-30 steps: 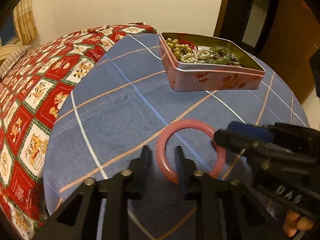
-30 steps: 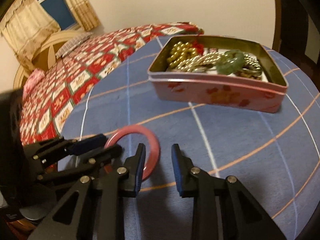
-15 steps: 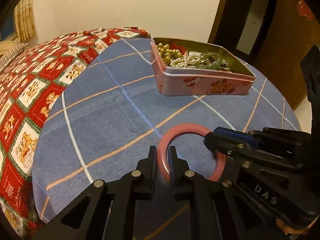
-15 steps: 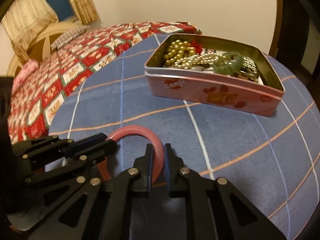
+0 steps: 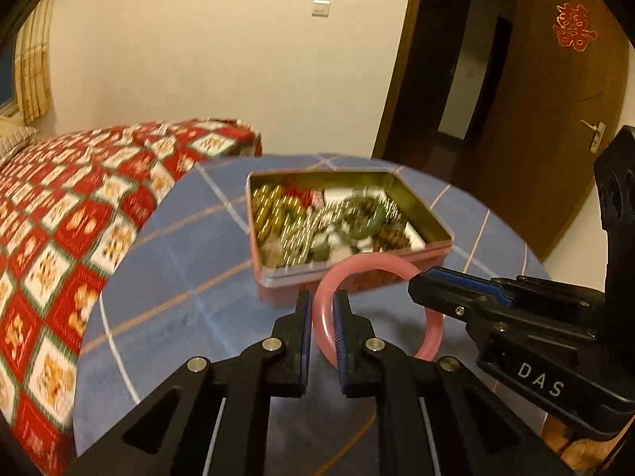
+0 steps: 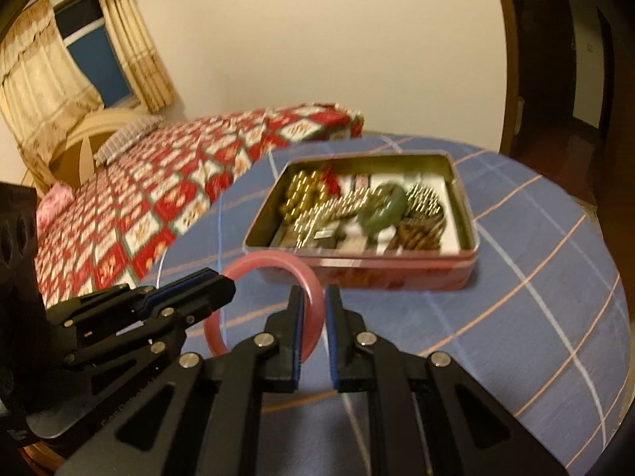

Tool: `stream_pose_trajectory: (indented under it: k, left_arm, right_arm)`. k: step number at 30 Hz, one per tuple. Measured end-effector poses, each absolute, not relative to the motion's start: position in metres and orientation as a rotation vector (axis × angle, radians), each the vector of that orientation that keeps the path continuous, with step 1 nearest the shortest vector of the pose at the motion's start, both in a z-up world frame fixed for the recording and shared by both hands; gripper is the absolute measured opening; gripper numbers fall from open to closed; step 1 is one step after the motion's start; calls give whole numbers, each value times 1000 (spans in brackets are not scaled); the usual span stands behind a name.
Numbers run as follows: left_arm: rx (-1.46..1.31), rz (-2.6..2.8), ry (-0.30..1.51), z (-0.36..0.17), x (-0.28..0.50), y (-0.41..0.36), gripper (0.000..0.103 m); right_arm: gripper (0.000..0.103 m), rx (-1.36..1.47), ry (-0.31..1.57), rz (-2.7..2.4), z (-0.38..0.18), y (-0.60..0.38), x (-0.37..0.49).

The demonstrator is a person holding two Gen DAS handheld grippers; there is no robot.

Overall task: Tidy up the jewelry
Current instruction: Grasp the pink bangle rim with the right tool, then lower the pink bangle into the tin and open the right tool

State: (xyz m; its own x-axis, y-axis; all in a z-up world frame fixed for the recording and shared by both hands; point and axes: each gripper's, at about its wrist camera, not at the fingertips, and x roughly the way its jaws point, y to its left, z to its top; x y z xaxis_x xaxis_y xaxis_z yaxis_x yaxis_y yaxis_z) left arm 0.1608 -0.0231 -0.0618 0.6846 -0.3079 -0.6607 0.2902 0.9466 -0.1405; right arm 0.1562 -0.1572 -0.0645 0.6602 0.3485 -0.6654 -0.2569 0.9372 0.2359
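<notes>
Both grippers have hold of one pink bangle point(image 5: 377, 309), and the step in hand looks like carrying it to the open tin point(image 5: 436, 238) of jewelry. The left gripper point(image 5: 322, 317) is closed almost fully, pinching the bangle's near left side between its jaws. The right gripper point(image 6: 314, 317) is likewise nearly closed, clamped on the opposite side of the ring. The bangle appears lifted clear of the blue checked counter point(image 6: 535, 317), hanging just in front of the tin's near wall, its far rim overlapping that wall in both views. The tin sits toward the far edge of the counter, already crowded with gold beads point(image 6: 305, 194), a green bangle point(image 6: 385, 208) and other pieces blurred by motion. The next move probably calls for raising the bangle over the near wall, then letting one gripper release so the other can lay it flat inside.
</notes>
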Motion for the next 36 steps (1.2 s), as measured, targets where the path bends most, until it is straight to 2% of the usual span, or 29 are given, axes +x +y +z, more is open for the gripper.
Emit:
stream_pose_trajectory:
  k: [12, 31, 34, 36]
  left_arm:
    - [-32, -352, 693, -45, 227, -47, 10]
    - [-62, -298, 811, -102, 302, -64, 10]
    - [-51, -265, 822, -108, 303, -65, 22]
    - [-60, -260, 821, -107, 304, -64, 22]
  right_arm:
    - [14, 169, 728, 289, -48, -184, 213]
    - [16, 194, 796, 213, -93, -199, 280]
    - [16, 217, 783, 213, -96, -205, 282]
    - [16, 196, 770, 210, -96, -203, 282]
